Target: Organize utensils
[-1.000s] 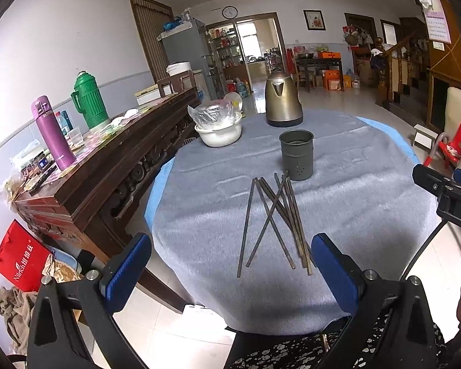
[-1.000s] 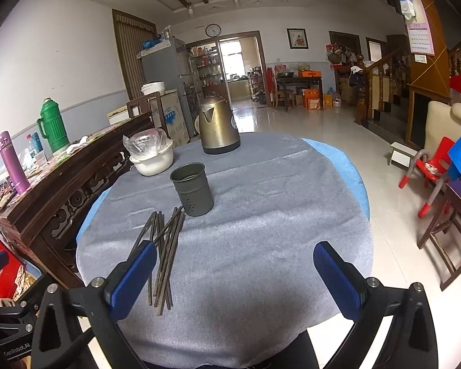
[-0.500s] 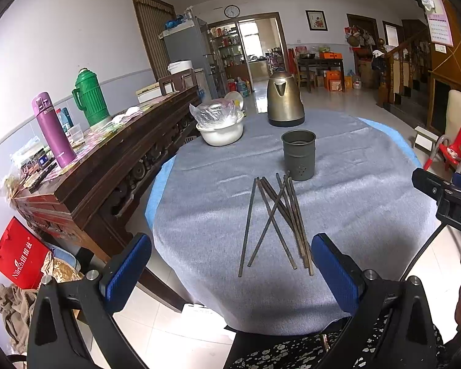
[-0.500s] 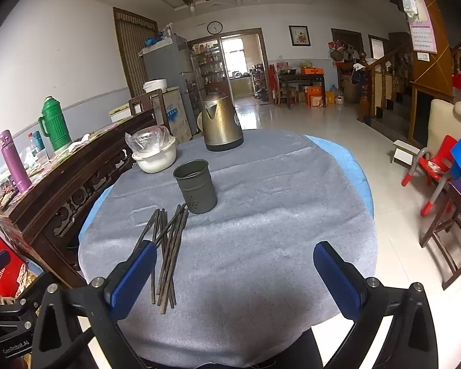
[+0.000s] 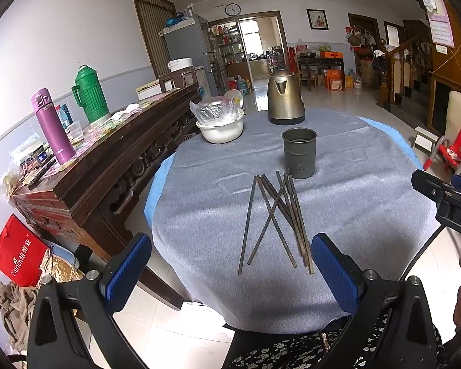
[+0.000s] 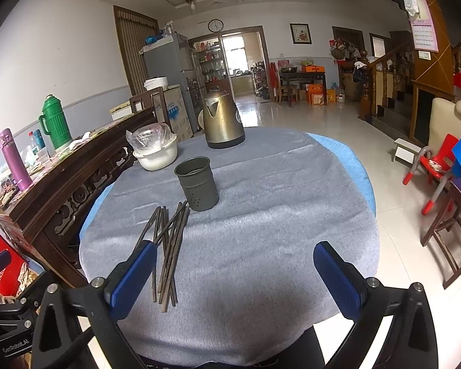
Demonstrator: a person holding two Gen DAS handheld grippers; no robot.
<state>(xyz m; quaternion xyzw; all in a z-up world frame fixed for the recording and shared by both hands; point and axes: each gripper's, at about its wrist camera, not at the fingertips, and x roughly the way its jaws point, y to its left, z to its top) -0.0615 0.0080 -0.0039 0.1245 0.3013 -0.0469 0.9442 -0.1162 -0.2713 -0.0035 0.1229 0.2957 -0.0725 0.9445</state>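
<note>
Left tongs (image 5: 230,270): lower part of the left wrist view, blue pads spread wide apart, nothing between them, held off the near edge of the table.
Right tongs (image 6: 232,276): bottom of the right wrist view, pads wide apart and empty; the left blue pad sits in front of the near ends of the chopsticks.
Chopsticks (image 5: 276,218): a loose bundle of dark sticks lying flat on the cloth at the centre of the left view, some crossing each other, far ends just beside the cup; in the right wrist view they lie left of centre (image 6: 167,246).
Cup (image 5: 299,152): grey metal holder with small holes near its base, upright, above the chopsticks in the frame; nothing can be seen sticking out of it.
Table (image 5: 368,184): round, covered with a grey cloth over a blue one.
Kettle (image 5: 285,98): brass-coloured, upright at the far side of the table, upper centre.
Bowl (image 5: 221,129): white, with a clear plastic bag in it, left of the kettle.
Sideboard (image 5: 107,160): dark wood, left of the frame, carrying a purple flask (image 5: 50,126) and a green thermos (image 5: 89,93).
</note>
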